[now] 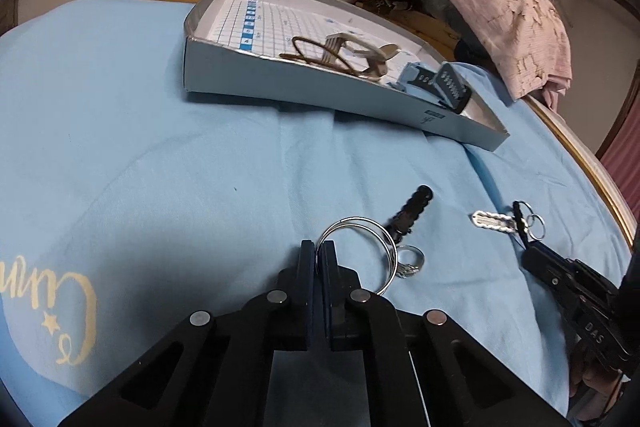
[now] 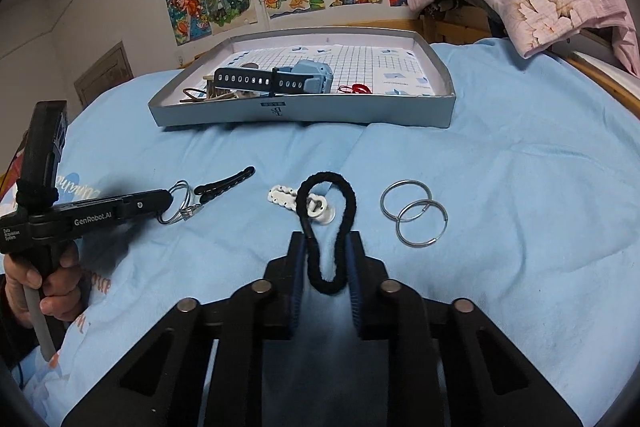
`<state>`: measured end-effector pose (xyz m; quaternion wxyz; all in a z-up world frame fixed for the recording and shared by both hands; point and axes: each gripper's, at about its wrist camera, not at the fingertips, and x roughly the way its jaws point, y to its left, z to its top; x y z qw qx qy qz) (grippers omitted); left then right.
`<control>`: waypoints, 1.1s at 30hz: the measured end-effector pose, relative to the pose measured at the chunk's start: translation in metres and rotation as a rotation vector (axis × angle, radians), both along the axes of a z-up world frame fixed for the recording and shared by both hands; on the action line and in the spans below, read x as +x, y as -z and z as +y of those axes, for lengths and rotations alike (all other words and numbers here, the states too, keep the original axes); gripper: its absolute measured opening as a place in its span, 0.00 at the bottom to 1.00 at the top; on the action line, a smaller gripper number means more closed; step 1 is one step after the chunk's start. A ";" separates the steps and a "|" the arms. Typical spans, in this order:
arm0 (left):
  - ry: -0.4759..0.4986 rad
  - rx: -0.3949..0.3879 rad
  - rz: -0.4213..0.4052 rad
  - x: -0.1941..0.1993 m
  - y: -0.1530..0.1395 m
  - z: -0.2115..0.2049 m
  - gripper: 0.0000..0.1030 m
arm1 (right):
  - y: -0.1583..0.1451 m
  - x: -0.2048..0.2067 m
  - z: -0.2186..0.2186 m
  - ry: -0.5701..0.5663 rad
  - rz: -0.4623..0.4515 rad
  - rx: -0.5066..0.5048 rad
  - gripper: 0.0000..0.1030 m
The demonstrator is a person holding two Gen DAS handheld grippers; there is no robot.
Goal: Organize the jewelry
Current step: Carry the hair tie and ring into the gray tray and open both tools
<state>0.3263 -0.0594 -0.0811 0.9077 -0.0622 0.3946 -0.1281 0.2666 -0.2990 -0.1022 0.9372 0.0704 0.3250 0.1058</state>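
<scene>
On blue bedsheet (image 2: 500, 167), both grippers work near the front. Left gripper (image 1: 319, 255) is pinched tight on a silver bangle (image 1: 356, 255), w/ a small ring (image 1: 410, 261) and black hair clip (image 1: 412, 213) just beside it. Right gripper (image 2: 325, 251) has jaws drawn narrow, squeezing a black hair tie (image 2: 330, 227) that loops over a white clip (image 2: 288, 197). Two linked silver rings (image 2: 414, 213) lie to the right. Grey tray (image 2: 304, 113) sits farther back, holding a blue watch (image 2: 288, 79) & a brown claw clip (image 1: 348, 53).
</scene>
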 end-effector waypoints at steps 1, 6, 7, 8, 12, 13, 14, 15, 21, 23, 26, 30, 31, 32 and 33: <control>0.004 0.001 -0.012 -0.002 -0.001 -0.001 0.03 | 0.001 -0.002 -0.001 0.001 -0.008 0.006 0.12; 0.031 0.025 -0.065 -0.014 -0.011 -0.007 0.03 | -0.001 -0.010 -0.006 0.010 -0.064 0.023 0.06; 0.035 0.029 -0.073 -0.016 -0.014 -0.007 0.03 | -0.002 -0.011 -0.007 0.012 -0.075 0.026 0.06; 0.041 0.034 -0.082 -0.017 -0.017 -0.009 0.03 | -0.002 -0.013 -0.008 0.012 -0.086 0.030 0.06; 0.060 0.045 -0.107 -0.024 -0.027 -0.011 0.03 | -0.004 -0.016 -0.011 0.017 -0.110 0.041 0.05; 0.065 0.048 -0.113 -0.027 -0.029 -0.012 0.03 | -0.004 -0.018 -0.011 0.019 -0.113 0.044 0.05; 0.068 0.049 -0.117 -0.029 -0.030 -0.013 0.03 | -0.004 -0.019 -0.011 0.019 -0.115 0.048 0.05; 0.073 0.048 -0.120 -0.032 -0.031 -0.013 0.03 | -0.004 -0.019 -0.011 0.018 -0.117 0.047 0.05; 0.094 0.057 -0.145 -0.040 -0.042 -0.016 0.03 | -0.009 -0.023 -0.004 -0.002 -0.142 0.019 0.05; 0.102 0.060 -0.154 -0.039 -0.048 -0.017 0.03 | -0.014 -0.026 -0.004 -0.012 -0.153 0.011 0.05; 0.081 0.082 -0.188 -0.033 -0.059 -0.018 0.03 | -0.028 -0.023 -0.005 -0.037 -0.156 0.009 0.05; 0.008 0.062 -0.258 -0.017 -0.078 -0.009 0.03 | -0.048 -0.003 -0.004 -0.092 -0.139 -0.046 0.05; -0.014 0.055 -0.266 -0.010 -0.081 -0.007 0.03 | -0.054 0.003 -0.003 -0.102 -0.143 -0.067 0.05; -0.030 0.051 -0.271 -0.003 -0.082 -0.006 0.03 | -0.064 0.015 -0.003 -0.121 -0.149 -0.083 0.05; -0.050 0.051 -0.272 0.008 -0.084 -0.004 0.03 | -0.071 0.024 -0.001 -0.134 -0.149 -0.088 0.05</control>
